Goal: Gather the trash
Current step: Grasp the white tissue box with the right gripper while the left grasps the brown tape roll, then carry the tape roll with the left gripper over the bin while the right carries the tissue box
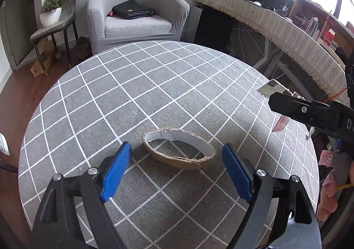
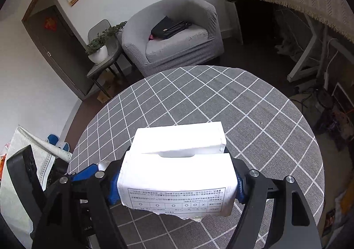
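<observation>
Two tools, left tool (image 1: 174,169) wide before torn paper ring (image 1: 179,152), right tool (image 2: 177,179) clamping white carton (image 2: 177,171)

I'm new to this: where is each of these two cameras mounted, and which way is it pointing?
Left wrist view: sits on the left tool, looking forward and down over the round table at a torn cardboard ring; its open blue fingers show, and the right tool enters from the right.
Right wrist view: sits on the right tool, whose fingers clamp a white box.
Both share the checked table, grey armchair, potted plant and long desk.
</observation>
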`<state>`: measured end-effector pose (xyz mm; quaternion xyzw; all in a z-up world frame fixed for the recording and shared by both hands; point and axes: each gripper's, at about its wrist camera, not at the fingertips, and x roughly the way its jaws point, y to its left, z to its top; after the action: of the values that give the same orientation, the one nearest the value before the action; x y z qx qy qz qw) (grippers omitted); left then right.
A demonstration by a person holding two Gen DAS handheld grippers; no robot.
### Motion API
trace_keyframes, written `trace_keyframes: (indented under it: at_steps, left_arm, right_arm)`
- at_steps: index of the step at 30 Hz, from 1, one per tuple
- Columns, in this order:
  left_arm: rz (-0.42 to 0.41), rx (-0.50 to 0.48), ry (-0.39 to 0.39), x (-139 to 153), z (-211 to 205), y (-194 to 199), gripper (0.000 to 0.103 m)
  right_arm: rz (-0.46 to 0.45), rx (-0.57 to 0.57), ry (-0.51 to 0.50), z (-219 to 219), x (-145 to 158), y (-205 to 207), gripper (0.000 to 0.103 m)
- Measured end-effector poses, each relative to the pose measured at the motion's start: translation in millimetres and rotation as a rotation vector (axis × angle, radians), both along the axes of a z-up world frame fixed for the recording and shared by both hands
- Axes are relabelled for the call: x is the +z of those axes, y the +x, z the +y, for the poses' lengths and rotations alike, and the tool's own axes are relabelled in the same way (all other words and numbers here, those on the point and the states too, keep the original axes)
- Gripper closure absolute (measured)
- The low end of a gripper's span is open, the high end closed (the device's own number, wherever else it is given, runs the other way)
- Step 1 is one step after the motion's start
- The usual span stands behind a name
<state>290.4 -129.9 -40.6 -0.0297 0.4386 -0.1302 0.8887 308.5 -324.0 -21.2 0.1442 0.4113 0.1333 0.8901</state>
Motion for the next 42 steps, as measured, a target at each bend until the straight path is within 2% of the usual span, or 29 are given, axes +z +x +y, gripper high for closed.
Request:
trace_keyframes:
  at_steps: [4, 7, 8, 10, 16, 24, 26, 35, 42]
  left_arm:
    - [-0.004, -0.001, 0.089, -2.1, -11.8, 1.6, 0.019]
    - [-0.020, 0.005, 0.156, -3.3, -17.2, 1.4, 0.029]
    - [-0.022, 0.006, 0.156, -2.9, -15.4, 0.9, 0.032]
    - [-0.027, 0.019, 0.148, -1.8, -12.0, 0.5, 0.037]
    - [-0.058, 0.036, 0.095, 9.6, -1.4, -5.3, 0.037]
    - [-0.037, 0.070, 0.034, 12.7, 26.2, -16.0, 0.037]
    - [-0.042, 0.077, 0.041, 14.4, 33.8, -22.4, 0.037]
    - [-0.052, 0.152, 0.028, 18.1, 73.1, -72.1, 0.037]
    - [-0.095, 0.180, 0.040, 31.5, 93.3, -118.1, 0.037]
  right_arm:
    - [0.012, 0.015, 0.018, 2.6, -4.3, 0.6, 0.027]
    - [0.023, 0.031, 0.021, 2.4, -7.7, 0.8, 0.027]
    - [0.027, 0.033, 0.020, 1.8, -8.9, 1.0, 0.027]
    - [0.030, 0.026, 0.024, -1.3, -9.0, 0.4, 0.027]
    - [0.033, 0.012, 0.039, -3.2, -3.3, -1.5, 0.027]
    - [0.008, 0.046, 0.028, 20.3, 6.1, -6.8, 0.027]
    - [0.022, 0.056, 0.041, 27.3, 3.9, -7.3, 0.027]
    - [0.034, 0.115, 0.010, 55.0, -7.7, -37.0, 0.027]
    - [-0.014, 0.187, -0.023, 91.7, 1.1, -76.8, 0.027]
